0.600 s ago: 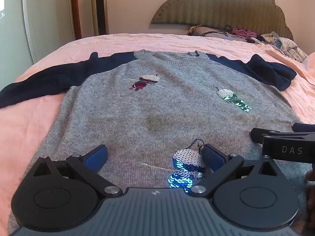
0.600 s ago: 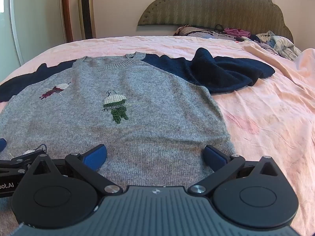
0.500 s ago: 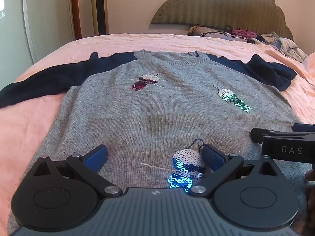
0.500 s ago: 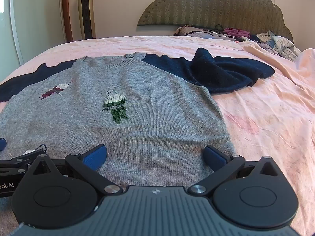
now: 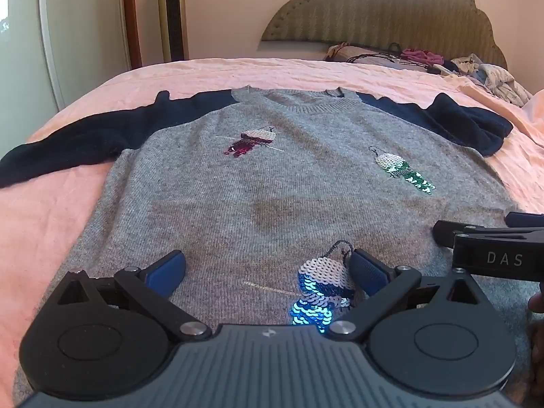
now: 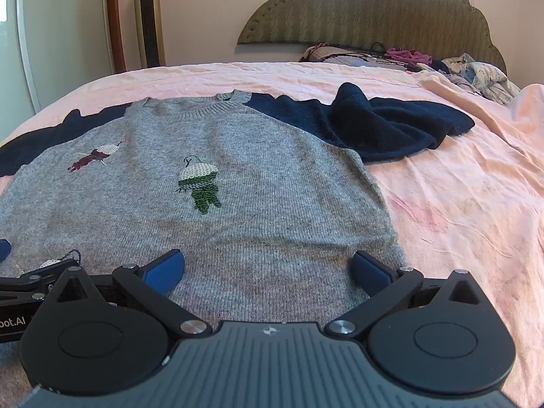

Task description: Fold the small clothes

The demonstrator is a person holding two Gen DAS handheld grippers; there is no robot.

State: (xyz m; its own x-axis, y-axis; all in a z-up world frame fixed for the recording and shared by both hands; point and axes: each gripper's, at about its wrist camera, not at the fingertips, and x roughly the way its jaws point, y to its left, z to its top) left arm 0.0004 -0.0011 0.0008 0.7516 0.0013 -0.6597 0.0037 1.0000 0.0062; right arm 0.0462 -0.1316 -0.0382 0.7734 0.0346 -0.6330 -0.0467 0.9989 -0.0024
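Note:
A small grey sweater (image 5: pixel 272 183) with navy sleeves and three sequin figures lies flat, front up, on a pink bed; it also shows in the right wrist view (image 6: pixel 258 204). Its left sleeve (image 5: pixel 78 139) lies spread out; its right sleeve (image 6: pixel 384 125) is bunched. My left gripper (image 5: pixel 267 268) is open, low over the hem beside the blue sequin figure (image 5: pixel 323 289). My right gripper (image 6: pixel 267 268) is open over the hem's right part, near the corner. Each gripper shows at the edge of the other's view.
The pink bedsheet (image 6: pixel 459 204) stretches right of the sweater. A pile of loose clothes (image 5: pixel 442 61) lies by the padded headboard (image 5: pixel 391 13). A tower fan (image 5: pixel 171 13) and a white door stand beyond the bed's far left.

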